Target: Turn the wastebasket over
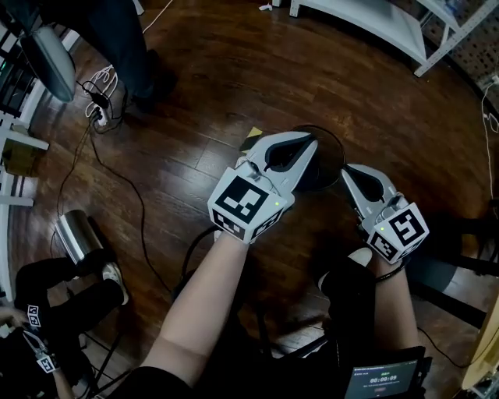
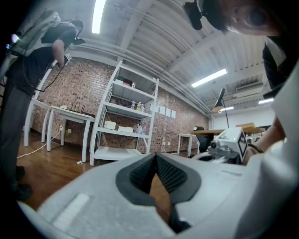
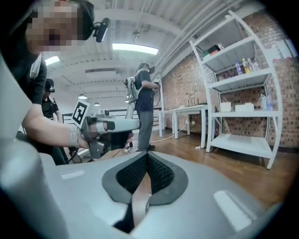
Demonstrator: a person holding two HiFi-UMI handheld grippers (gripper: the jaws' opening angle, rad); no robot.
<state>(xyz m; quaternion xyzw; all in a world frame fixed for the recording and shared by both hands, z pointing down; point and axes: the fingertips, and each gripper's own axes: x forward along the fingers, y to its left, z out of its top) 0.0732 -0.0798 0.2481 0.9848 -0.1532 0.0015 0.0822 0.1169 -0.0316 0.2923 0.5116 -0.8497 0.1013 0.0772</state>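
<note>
The wastebasket (image 1: 330, 153) is a dark round shape on the wooden floor, seen from above and mostly hidden behind both grippers; I cannot tell which way up it stands. My left gripper (image 1: 300, 141) is held level high above it, its jaws shut with nothing between them (image 2: 156, 158). My right gripper (image 1: 353, 174) hangs beside it to the right, also well above the floor, and its jaws (image 3: 147, 156) are shut and empty. Each gripper shows in the other's view: the right gripper's marker cube (image 2: 232, 142) and the left gripper (image 3: 108, 126).
A silver cylinder (image 1: 75, 234) lies at the left near a seated person's legs (image 1: 66, 300). A power strip with cables (image 1: 98, 114) and a standing person (image 1: 129, 47) are at the upper left. White shelving (image 1: 374, 19) stands at the far wall beside a white table (image 2: 65, 115).
</note>
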